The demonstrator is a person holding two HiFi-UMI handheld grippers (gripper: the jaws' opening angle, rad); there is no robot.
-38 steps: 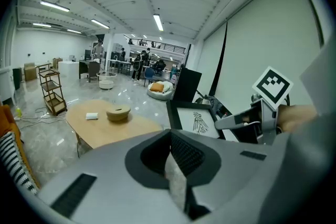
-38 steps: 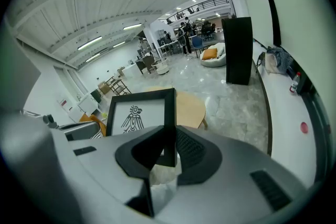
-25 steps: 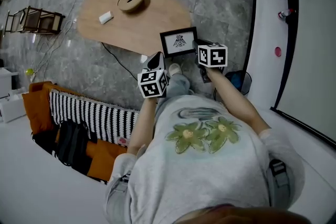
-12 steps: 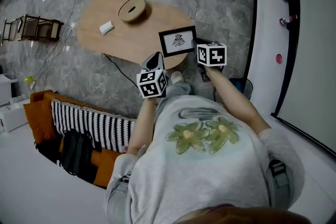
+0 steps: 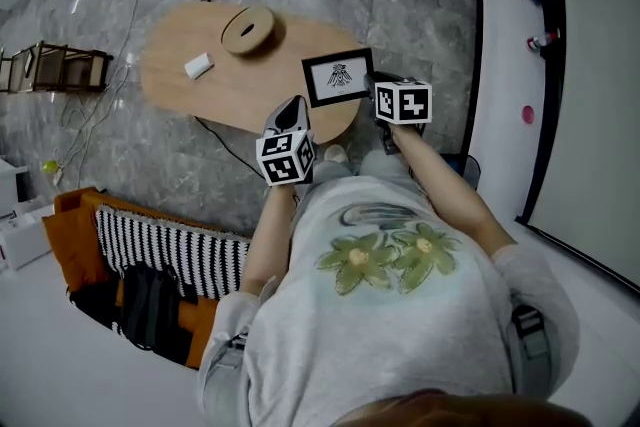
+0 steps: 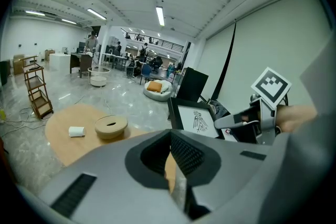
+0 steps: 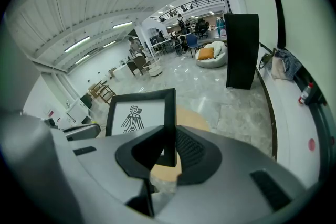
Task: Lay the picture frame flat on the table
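The picture frame [image 5: 340, 77] hangs upright in the air, just right of the middle of the head view, over the near right end of the oval wooden table [image 5: 200, 100]. It isn't resting on the table yet, as far as I can judge. The right gripper [image 5: 377, 82] pinches the frame's right-hand upright edge, and in its own view the black moulding [image 7: 169, 113] stands straight up between the jaws. The frame's long side runs left to right, its printed face toward the person, and bare tabletop lies beyond and to the upper left of it. To lie flat, I'd say, it has to tip over that way. The left gripper [image 5: 293, 110] sits below and left of the frame's lower left corner, near but not touching, its jaws pressed together on nothing (only a sliver of wood shows past them). So the right hand does the carrying. A round wooden disc [image 5: 248, 28] and a small white block [image 5: 198, 66] sit well apart from the frame, toward the upper left. Against a second ago, the table has slid down and right under the frame, which then stood mostly over its edge and the floor. The grip looks the same.
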